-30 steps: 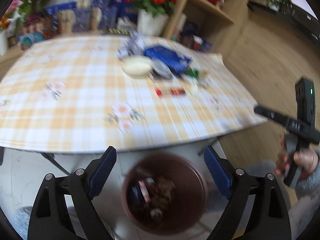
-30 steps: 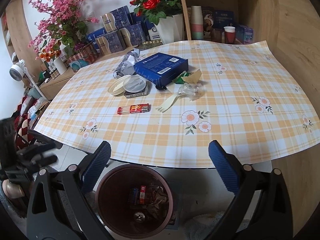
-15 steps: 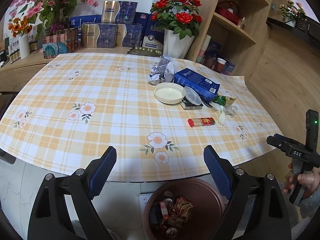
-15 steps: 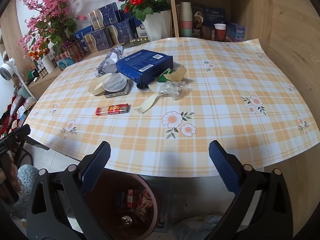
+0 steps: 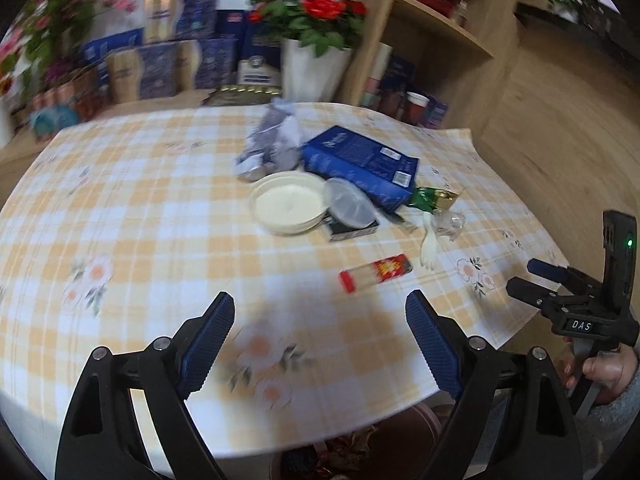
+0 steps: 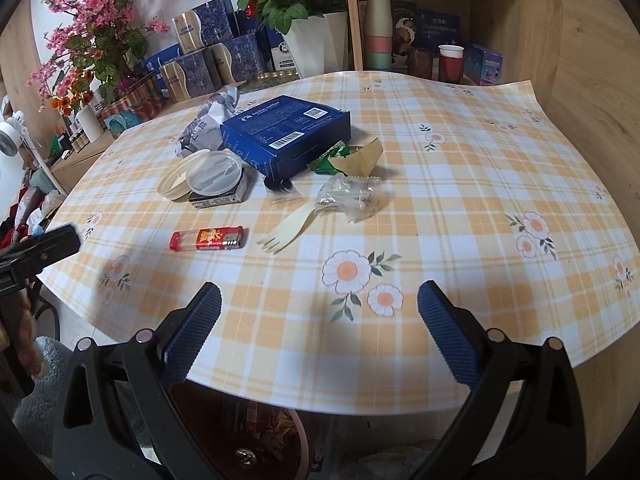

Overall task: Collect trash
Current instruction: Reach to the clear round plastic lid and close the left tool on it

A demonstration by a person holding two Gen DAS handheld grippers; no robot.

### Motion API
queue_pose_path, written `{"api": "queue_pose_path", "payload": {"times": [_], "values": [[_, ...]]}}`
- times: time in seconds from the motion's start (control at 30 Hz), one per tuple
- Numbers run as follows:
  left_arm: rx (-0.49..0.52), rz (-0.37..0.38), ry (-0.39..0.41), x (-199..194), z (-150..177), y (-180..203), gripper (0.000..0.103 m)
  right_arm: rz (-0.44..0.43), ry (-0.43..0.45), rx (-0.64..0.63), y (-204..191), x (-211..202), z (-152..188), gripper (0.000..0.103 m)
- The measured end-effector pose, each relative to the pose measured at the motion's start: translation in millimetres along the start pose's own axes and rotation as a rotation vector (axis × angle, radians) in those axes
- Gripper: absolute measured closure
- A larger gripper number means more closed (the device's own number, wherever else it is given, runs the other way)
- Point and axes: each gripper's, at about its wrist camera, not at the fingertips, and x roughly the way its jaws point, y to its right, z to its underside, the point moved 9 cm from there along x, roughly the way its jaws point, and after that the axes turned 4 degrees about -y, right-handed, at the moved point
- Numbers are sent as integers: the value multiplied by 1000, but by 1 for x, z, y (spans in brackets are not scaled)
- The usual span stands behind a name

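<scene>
Litter lies mid-table on the checked cloth: a red lighter point(image 5: 375, 272) point(image 6: 207, 239), a pale plastic fork point(image 6: 289, 224), a crumpled clear wrapper point(image 6: 352, 196), a blue box point(image 5: 360, 164) point(image 6: 286, 136), a cream lid point(image 5: 288, 208), a clear lid point(image 6: 215, 173), a green and gold wrapper point(image 6: 348, 158) and crumpled paper point(image 5: 270, 148). My left gripper point(image 5: 320, 340) hangs open and empty over the near table edge, short of the lighter. My right gripper point(image 6: 320, 336) is open and empty too, above the front edge. A brown bin point(image 5: 384, 440) point(image 6: 280, 432) with trash sits under the edge.
Flower pots point(image 6: 308, 40), stacked gift boxes point(image 6: 208, 60) and a wooden shelf point(image 5: 436, 20) with cups point(image 6: 376, 32) stand behind the table. A person's hand point(image 5: 600, 372) holds the other gripper at the right of the left wrist view.
Both grippers moved forward from above the bin to over the table edge; the bin slid almost out of view beneath. The jaws stayed wide and empty.
</scene>
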Motion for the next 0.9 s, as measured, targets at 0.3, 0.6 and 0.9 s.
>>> {"api": "queue_pose_path", "payload": {"times": [0.3, 0.6, 0.9], "values": [[221, -62, -98, 89, -52, 31, 15, 2, 2, -8, 12, 15, -21, 6], [317, -190, -160, 140, -72, 34, 15, 5, -4, -1, 26, 27, -33, 6], [322, -175, -185, 155, -76, 35, 40, -7, -7, 0, 26, 35, -39, 6]]}}
